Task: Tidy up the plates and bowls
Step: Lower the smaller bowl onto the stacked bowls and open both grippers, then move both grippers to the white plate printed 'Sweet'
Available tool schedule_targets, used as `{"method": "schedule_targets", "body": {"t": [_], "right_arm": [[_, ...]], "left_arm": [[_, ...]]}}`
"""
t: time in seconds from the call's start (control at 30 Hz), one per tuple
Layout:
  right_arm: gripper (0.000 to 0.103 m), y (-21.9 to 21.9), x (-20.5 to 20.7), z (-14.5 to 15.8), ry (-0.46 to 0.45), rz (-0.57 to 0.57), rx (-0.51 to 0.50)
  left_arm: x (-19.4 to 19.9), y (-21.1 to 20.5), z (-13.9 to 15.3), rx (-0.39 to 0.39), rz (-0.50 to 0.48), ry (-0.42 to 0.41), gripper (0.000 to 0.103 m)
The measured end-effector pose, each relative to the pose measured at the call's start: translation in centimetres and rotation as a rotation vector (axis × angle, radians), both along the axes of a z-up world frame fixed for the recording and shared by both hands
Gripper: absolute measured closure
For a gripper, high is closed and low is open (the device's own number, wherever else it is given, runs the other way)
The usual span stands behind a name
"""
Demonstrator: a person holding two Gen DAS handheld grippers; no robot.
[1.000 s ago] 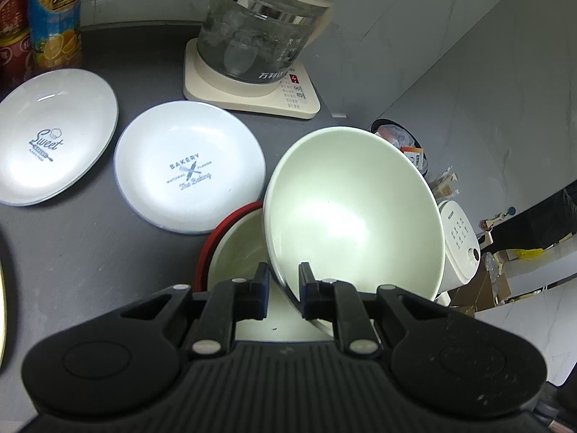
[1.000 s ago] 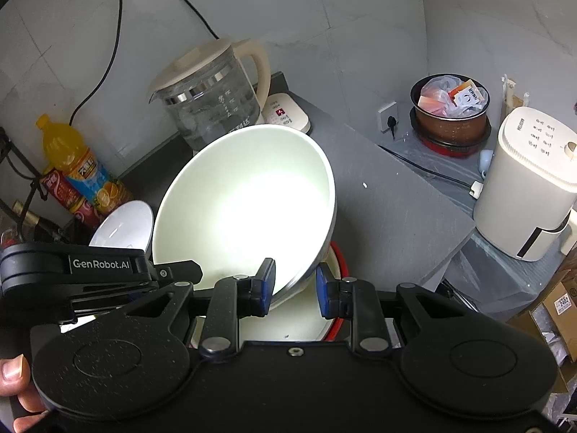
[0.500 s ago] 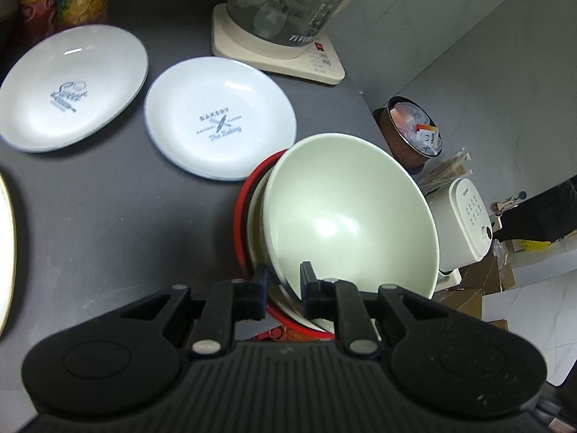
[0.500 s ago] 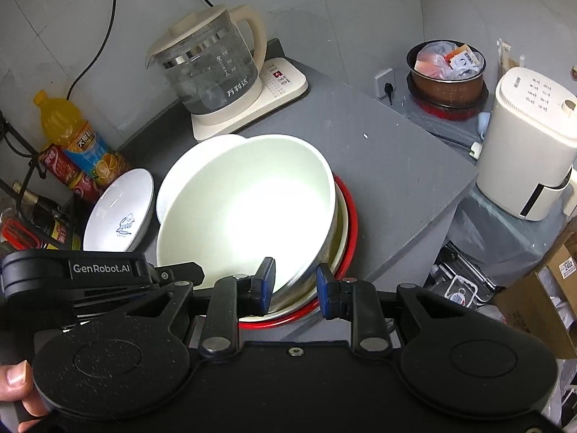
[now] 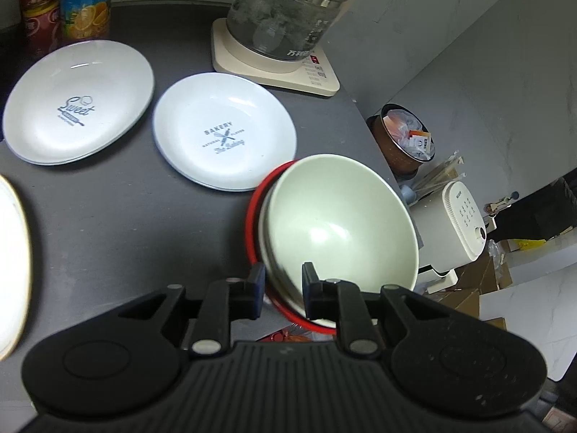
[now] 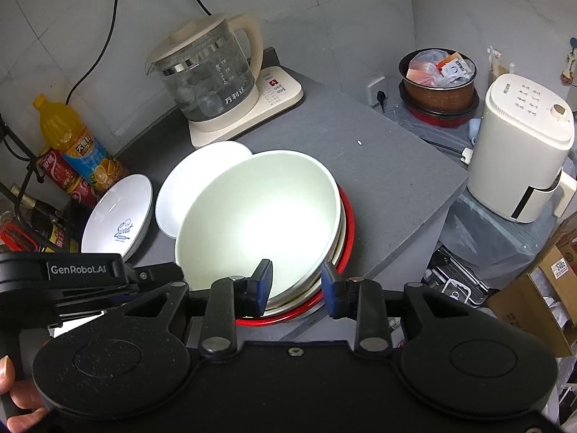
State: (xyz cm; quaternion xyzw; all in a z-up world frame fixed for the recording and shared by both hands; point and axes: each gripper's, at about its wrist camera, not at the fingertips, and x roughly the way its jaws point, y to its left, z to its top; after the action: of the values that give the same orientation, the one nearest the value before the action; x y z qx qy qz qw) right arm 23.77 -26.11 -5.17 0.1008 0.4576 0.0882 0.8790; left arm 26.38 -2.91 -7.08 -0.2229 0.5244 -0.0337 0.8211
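A pale green bowl [image 5: 335, 223] sits nested in a cream bowl inside a red-rimmed bowl [image 5: 252, 216] at the counter's right corner; it also shows in the right wrist view [image 6: 259, 216]. My left gripper [image 5: 281, 285] straddles its near rim with the jaws slightly parted. My right gripper [image 6: 295, 285] is open around the same rim. Two white plates lie on the counter, "Bakery" [image 5: 223, 137] and "Sweet" [image 5: 75, 104]; the "Sweet" plate also shows in the right wrist view [image 6: 119, 216].
A glass kettle on a cream base [image 6: 212, 83] stands at the back. Bottles [image 6: 75, 151] stand at the back left. A gold-rimmed plate edge [image 5: 10, 259] lies at the left. The counter edge [image 6: 414, 223] drops off to the right, with a white appliance [image 6: 519, 151] beyond.
The green bowl came down from a tilted, lifted pose into the stacked bowls. Both grippers' jaws have widened off its rim.
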Motion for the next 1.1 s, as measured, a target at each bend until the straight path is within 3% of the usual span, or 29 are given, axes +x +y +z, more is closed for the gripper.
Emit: {"method": "schedule_targets", "body": {"t": [0.07,0.17,0.53,0.63,0.7,0.8,1.1], "right_arm": [[0.072,0.2,-0.3,0.1,-0.013,0.004,-0.003],[0.083,0.6,-0.4,-0.4,0.000,0.020,-0.007],[0.084,4.2,-1.7,-0.5,0.037,0.076,-0.014],[0.074,5.9,-1.9,0.0,0.034,0.127,-0.018],[0.055,6.9,-1.8,0.3,0.027,0.157,-0.022],[0.044,8.4,-1.9,0.8,0.005,0.201,-0.037],[0.015,12.3,-2.5,1.4,-0.015,0.334,-0.062]], "left_arm": [[-0.4,0.5,0.2,0.006,0.006,-0.004,0.079],[-1.1,1.5,0.5,0.028,0.017,-0.015,0.069],[-4.4,6.0,1.4,0.087,0.079,-0.034,0.046],[-5.5,7.5,1.8,0.103,0.107,-0.035,0.038],[-6.2,8.3,2.0,0.115,0.127,-0.038,0.032],[-7.2,9.4,2.3,0.133,0.152,-0.037,0.024],[-10.3,12.6,2.3,0.172,0.222,-0.017,0.022]]}}
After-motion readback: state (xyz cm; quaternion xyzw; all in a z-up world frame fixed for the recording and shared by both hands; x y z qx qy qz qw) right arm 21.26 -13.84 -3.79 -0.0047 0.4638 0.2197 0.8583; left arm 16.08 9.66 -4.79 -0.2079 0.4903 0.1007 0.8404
